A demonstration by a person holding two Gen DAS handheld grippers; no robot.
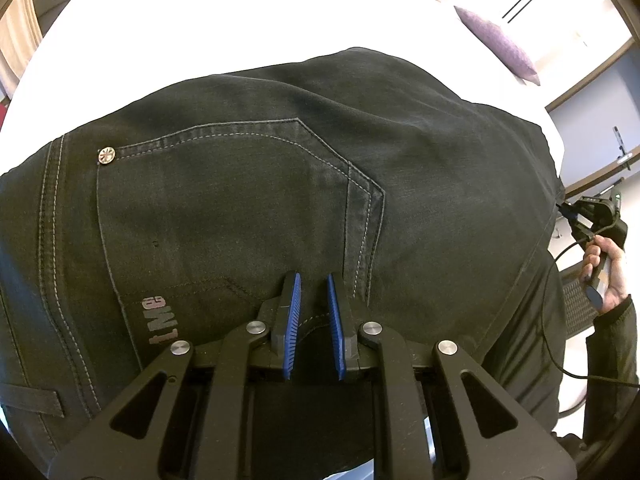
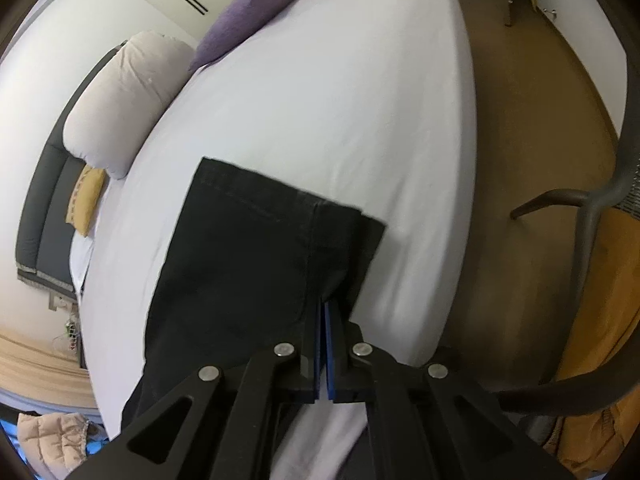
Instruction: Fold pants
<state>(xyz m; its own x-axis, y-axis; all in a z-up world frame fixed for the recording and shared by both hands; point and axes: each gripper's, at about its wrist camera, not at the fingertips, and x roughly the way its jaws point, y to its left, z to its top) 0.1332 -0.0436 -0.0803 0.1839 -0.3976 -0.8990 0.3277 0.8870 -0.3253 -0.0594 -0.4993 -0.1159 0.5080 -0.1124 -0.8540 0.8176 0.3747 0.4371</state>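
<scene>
The dark charcoal denim pants (image 1: 280,168) lie spread flat on the white-sheeted bed (image 1: 200,20), seat side up, with the stitched back pocket (image 1: 224,192) and its metal rivet (image 1: 107,156) filling the left wrist view. The left gripper (image 1: 313,280) hovers over the seat just beside that pocket, its blue-padded jaws parted with only a narrow gap and nothing between them. At the far end of the garment, the right gripper (image 2: 322,308) has its jaws pressed together on the cloth near the leg hems (image 2: 288,200), which lie stacked on the sheet close to the bed's edge. So the long axis of the pants runs from the left tool at the seat to the right tool at the cuffs, and the right one is the one with a hold. Judging from this, the coming fold would carry the hem end along that axis towards the waist, the left side acting as the anchor.
</scene>
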